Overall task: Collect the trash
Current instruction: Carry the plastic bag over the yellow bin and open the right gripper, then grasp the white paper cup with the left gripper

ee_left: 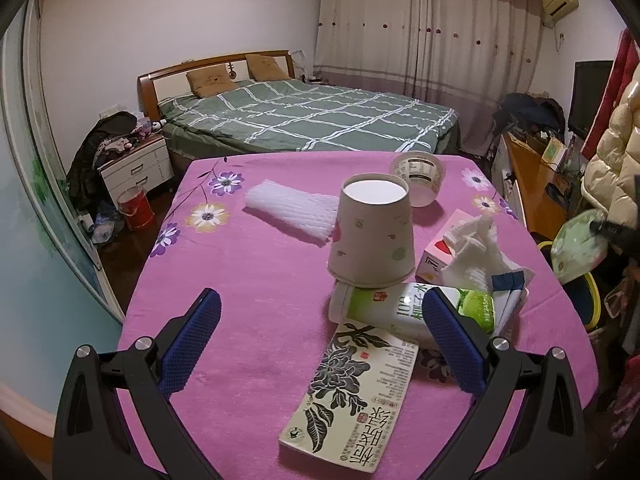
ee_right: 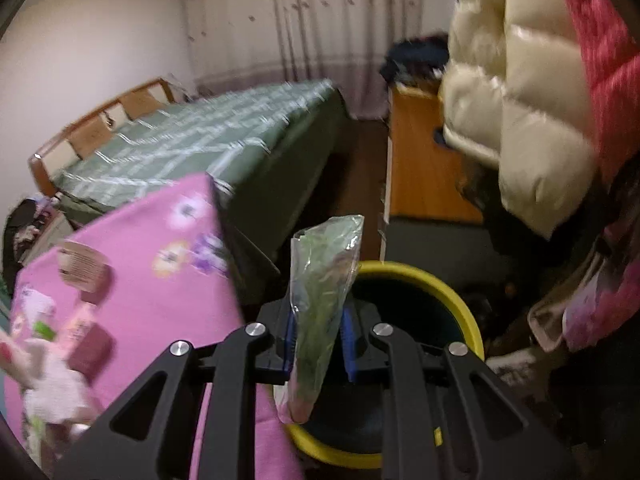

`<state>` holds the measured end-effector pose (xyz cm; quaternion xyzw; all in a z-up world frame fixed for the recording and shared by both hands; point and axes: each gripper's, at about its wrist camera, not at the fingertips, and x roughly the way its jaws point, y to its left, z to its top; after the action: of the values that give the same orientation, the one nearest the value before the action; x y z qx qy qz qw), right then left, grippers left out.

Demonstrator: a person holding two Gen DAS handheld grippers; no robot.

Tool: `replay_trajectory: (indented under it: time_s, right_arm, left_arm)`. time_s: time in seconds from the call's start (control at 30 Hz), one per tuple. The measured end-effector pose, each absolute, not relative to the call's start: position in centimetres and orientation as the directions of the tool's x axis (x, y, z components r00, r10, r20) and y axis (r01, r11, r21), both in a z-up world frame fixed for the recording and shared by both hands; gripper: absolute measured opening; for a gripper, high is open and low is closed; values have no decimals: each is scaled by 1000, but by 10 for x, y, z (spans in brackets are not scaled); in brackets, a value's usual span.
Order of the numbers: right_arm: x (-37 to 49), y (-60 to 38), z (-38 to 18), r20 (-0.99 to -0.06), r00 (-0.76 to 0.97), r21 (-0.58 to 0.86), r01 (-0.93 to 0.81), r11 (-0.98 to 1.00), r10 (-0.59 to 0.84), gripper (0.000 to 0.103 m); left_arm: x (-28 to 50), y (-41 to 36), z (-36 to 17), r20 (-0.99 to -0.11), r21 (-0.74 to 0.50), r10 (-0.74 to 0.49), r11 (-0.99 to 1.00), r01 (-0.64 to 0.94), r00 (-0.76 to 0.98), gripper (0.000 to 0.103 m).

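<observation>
My right gripper (ee_right: 318,332) is shut on a clear green plastic wrapper (ee_right: 326,272), which stands up between the blue pads over a dark bin with a yellow rim (ee_right: 448,292) beside the table. The left wrist view shows that wrapper (ee_left: 578,246) off the table's right edge, above the bin (ee_left: 594,292). My left gripper (ee_left: 324,340) hangs open and empty over the pink tablecloth (ee_left: 248,304). Near it lie a flat printed carton (ee_left: 352,396) and a green-and-white bottle (ee_left: 416,312) on its side. An upturned paper cup (ee_left: 372,236) rests on the bottle.
A tissue box (ee_left: 436,256) with tissues (ee_left: 476,252) pulled out, a white foam net (ee_left: 292,212) and a plastic tub (ee_left: 418,176) are farther back on the table. A puffy cream coat (ee_right: 516,92) hangs right of the bin. A bed (ee_left: 304,120) stands behind.
</observation>
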<state>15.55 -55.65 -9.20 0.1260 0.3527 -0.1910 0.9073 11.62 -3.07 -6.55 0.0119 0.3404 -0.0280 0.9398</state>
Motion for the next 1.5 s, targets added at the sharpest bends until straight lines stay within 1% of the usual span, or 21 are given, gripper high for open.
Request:
replay_trajectory:
  time_s: [0.13, 0.2, 0.27, 0.3, 0.33, 0.43, 0.53, 0.67, 0.77, 0.9, 1.0, 1.1, 1.17, 1.2, 1.27, 1.3, 1.33, 1.37, 1.4, 1.47, 1.5]
  right_arm:
    - [170, -572, -123, -735, 623, 76, 467, 881, -267, 20]
    - [172, -575, -133, -750, 603, 65, 477, 876, -273, 24]
    - [172, -580, -137, -753, 595, 62, 487, 871, -279, 37]
    - [170, -582, -139, -750, 598, 66, 493, 868, -283, 42]
    - [168, -583, -138, -745, 602, 69, 499, 864, -288, 47]
    - [163, -580, -131, -728, 621, 80, 496, 864, -290, 48]
    - [153, -565, -118, -684, 685, 147, 466, 873, -251, 48]
    - [147, -516, -104, -582, 787, 159, 354, 922, -202, 61]
    - [154, -485, -106, -565, 811, 151, 279, 948, -149, 61]
    - [165, -456, -114, -586, 802, 117, 220, 968, -112, 61]
    - [168, -444, -120, -601, 792, 94, 204, 975, -108, 62]
    - [164, -446, -120, -587, 802, 111, 214, 971, -110, 63]
    - [162, -451, -120, -581, 805, 124, 231, 965, -119, 72]
    - [161, -452, -120, -576, 808, 122, 237, 964, -125, 75]
    - [156, -448, -117, -552, 816, 91, 264, 960, -172, 90]
    - [155, -447, -116, -541, 820, 73, 270, 960, -189, 94]
    - [152, -440, -114, -522, 830, 45, 260, 965, -199, 98]
    - [150, -434, -112, -506, 840, 23, 239, 971, -195, 98]
    - [149, -431, -112, -502, 844, 12, 228, 974, -191, 98]
    - [148, -426, -111, -502, 844, -9, 214, 977, -189, 98]
    - [147, -425, -111, -501, 844, -10, 214, 977, -190, 98]
  left_arm:
    - [120, -35, -65, -641, 13, -41, 998, 64, 767, 99]
    - [121, -36, -66, -642, 15, -40, 998, 64, 766, 99]
    - [122, -37, -67, -645, 15, -40, 998, 66, 763, 99]
    - [123, -38, -67, -648, 15, -42, 998, 68, 761, 99]
    - [126, -40, -69, -653, 12, -47, 997, 72, 756, 99]
    - [134, -46, -72, -659, 11, -57, 996, 85, 750, 99]
    - [143, -54, -76, -653, 15, -61, 996, 93, 754, 99]
    - [160, -65, -80, -647, 20, -62, 995, 99, 760, 99]
    - [175, -70, -84, -648, 41, -38, 995, 85, 761, 99]
    - [198, -73, -89, -646, 65, 12, 997, 40, 763, 99]
    - [208, -74, -92, -659, 44, -13, 998, 55, 752, 99]
    - [218, -77, -95, -672, 15, -46, 997, 76, 739, 99]
    - [223, -78, -96, -671, 13, -45, 997, 72, 740, 99]
    - [225, -78, -97, -671, 6, -46, 998, 67, 740, 99]
    - [227, -77, -98, -674, -13, -54, 998, 61, 737, 99]
    - [229, -77, -99, -675, -20, -55, 998, 57, 736, 98]
    - [230, -77, -100, -676, -21, -53, 998, 53, 735, 94]
    - [229, -75, -100, -679, -21, -53, 998, 52, 733, 88]
    - [231, -76, -101, -683, -24, -56, 998, 54, 728, 84]
    - [231, -74, -102, -688, -32, -65, 998, 59, 723, 72]
    - [232, -74, -102, -689, -36, -69, 998, 61, 722, 69]
